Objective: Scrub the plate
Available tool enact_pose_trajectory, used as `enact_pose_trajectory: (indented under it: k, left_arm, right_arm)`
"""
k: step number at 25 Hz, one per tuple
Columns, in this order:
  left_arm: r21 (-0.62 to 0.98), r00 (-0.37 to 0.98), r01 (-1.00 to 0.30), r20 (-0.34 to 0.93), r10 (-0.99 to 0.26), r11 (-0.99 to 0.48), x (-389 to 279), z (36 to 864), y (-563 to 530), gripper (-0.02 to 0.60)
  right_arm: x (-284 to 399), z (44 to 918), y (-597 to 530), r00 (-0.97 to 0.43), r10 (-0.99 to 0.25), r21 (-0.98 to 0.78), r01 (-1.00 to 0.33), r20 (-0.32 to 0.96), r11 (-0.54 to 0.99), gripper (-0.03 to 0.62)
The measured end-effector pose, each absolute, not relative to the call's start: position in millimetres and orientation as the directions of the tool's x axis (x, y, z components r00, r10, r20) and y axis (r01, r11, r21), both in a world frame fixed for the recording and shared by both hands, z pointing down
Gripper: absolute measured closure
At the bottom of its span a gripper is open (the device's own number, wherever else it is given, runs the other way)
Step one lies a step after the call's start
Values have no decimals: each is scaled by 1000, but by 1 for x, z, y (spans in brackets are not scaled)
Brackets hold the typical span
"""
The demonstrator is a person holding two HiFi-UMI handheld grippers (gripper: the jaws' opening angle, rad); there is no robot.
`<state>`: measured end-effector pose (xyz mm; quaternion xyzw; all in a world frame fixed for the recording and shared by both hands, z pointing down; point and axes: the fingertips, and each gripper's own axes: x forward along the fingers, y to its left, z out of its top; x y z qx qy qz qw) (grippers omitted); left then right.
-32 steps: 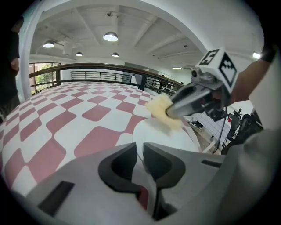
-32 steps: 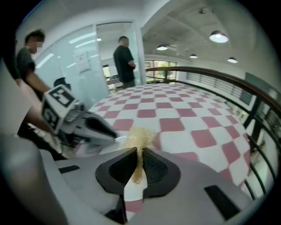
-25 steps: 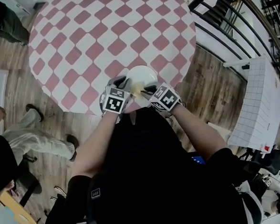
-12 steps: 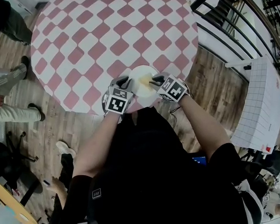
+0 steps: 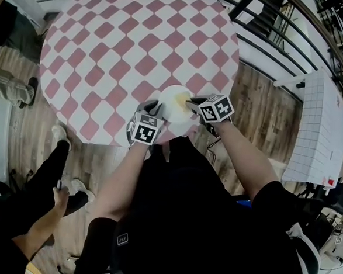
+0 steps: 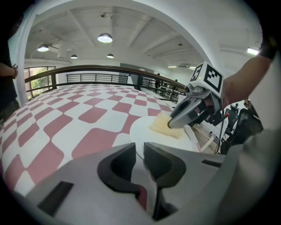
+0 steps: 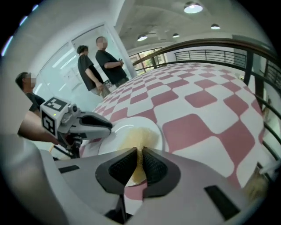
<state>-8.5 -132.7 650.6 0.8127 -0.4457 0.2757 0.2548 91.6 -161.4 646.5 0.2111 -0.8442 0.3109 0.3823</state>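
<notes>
I am holding the white round plate [image 5: 171, 94] at its rim with my left tool [image 5: 153, 107], whose jaws are nearly together with the plate's edge pinched between them [image 6: 139, 151]. My right tool [image 5: 189, 102] is gripping a yellow rectangular sponge [image 5: 180, 103], its jaws clamped on the sponge's near end [image 7: 139, 159], and it is pressing the sponge flat against the inside of the plate [image 7: 128, 128]. The plate is lying on the round surface covered in a red-and-white checked cloth [image 5: 137, 43], close to that surface's edge at about 5 o'clock in the head view. My left tool is meeting the plate at its 7 o'clock side and my right tool is coming in from its 3 o'clock side. In the left gripper view the sponge [image 6: 166, 125] is lying across the far half of the plate [image 6: 147, 132], with the right tool's tip [image 6: 175, 123] touching it. Two people in dark shirts [image 7: 99, 63] are standing beyond the surface at 11 o'clock in the right gripper view.
</notes>
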Motion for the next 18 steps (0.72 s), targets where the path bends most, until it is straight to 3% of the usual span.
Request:
enact_pose_trajectory:
  k: [3, 8, 12, 14, 18]
  left_arm:
    - [169, 450, -866, 675, -584, -471, -8, 651, -132, 521]
    - [146, 432, -871, 683, -588, -470, -6, 653, -131, 522]
    - [123, 397, -885, 702, -590, -450, -10, 656, -131, 522]
    - [120, 385, -893, 701, -601, -433, -12, 655, -132, 525]
    - [136, 375, -907, 691, -618, -399, -8, 653, -132, 525]
  right_arm:
    - [115, 645, -178, -582, -198, -347, -686, 789, 639, 545]
    - [168, 640, -209, -379, -332, -87, -762, 864, 642, 545]
    - [120, 617, -207, -507, -323, -101, -643, 799, 759, 545]
    - [105, 623, -202, -496, -283, -64, -573, 821, 817, 545]
    - [121, 632, -205, -487, -286, -51, -569, 825, 821, 545]
